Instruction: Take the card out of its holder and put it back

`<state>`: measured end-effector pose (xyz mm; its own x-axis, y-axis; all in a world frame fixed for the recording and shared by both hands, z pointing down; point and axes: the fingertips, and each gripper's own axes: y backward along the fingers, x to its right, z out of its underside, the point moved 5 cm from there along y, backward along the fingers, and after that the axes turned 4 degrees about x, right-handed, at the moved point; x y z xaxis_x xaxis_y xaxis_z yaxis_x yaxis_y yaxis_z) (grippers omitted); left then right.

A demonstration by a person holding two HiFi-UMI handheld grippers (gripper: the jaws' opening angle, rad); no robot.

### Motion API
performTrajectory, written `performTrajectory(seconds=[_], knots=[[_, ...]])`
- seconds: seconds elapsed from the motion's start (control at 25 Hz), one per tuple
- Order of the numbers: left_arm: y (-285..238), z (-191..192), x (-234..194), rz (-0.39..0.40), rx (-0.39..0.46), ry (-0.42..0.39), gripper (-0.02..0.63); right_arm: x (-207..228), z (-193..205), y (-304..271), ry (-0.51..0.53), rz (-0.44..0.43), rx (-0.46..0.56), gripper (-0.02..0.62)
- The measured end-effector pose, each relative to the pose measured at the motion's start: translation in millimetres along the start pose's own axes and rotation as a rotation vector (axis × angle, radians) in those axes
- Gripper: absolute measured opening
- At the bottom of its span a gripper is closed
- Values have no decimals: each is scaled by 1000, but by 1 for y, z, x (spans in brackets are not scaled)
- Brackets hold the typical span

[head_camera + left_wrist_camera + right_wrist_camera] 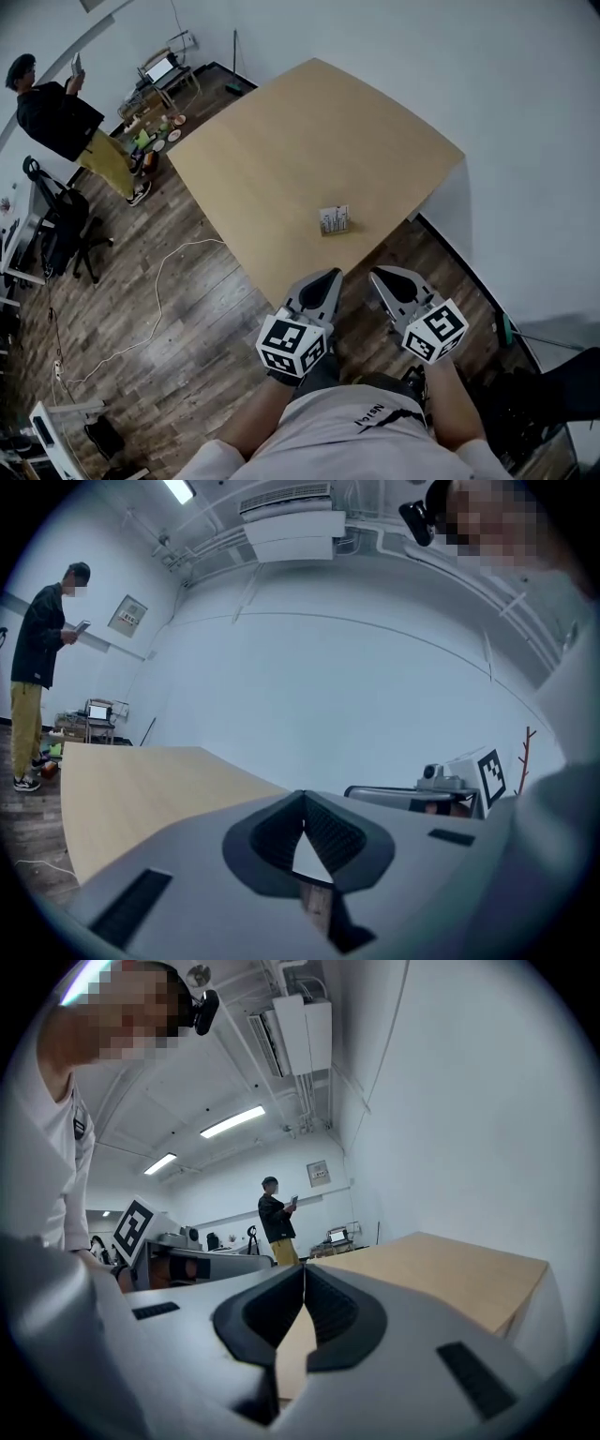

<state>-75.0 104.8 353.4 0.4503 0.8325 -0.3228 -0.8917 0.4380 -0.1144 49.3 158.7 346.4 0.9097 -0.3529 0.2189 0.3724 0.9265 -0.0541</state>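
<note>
A small card holder (335, 221) with a white card standing in it sits on the light wooden table (281, 141), near the table's front edge. Both grippers are held low in front of the person, short of the table edge and apart from the holder. My left gripper (330, 278) has its jaws pressed together at the tips with nothing between them; its jaws (302, 799) point over the table. My right gripper (378, 277) is likewise shut and empty, its tips (305, 1274) meeting. The holder is hidden in both gripper views.
A person in black top and yellow trousers (66, 122) stands at the far left by a cluttered cart (155, 127). A black office chair (61, 225) and a white cable (159, 300) lie on the wooden floor. A white wall (487, 112) runs close behind the table.
</note>
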Motion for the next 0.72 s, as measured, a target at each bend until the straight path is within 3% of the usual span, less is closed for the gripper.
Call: performTrajectory(seconds=[0.28, 0.48, 0.72], knots=[[-33, 1, -48, 17, -19, 37, 13, 39, 18, -47, -4, 21, -65, 15], [-68, 13, -63, 2, -36, 42, 14, 90, 49, -62, -16, -43, -135, 15], [-105, 17, -91, -77, -36, 52, 14, 157, 97, -98, 3, -144, -279, 15]])
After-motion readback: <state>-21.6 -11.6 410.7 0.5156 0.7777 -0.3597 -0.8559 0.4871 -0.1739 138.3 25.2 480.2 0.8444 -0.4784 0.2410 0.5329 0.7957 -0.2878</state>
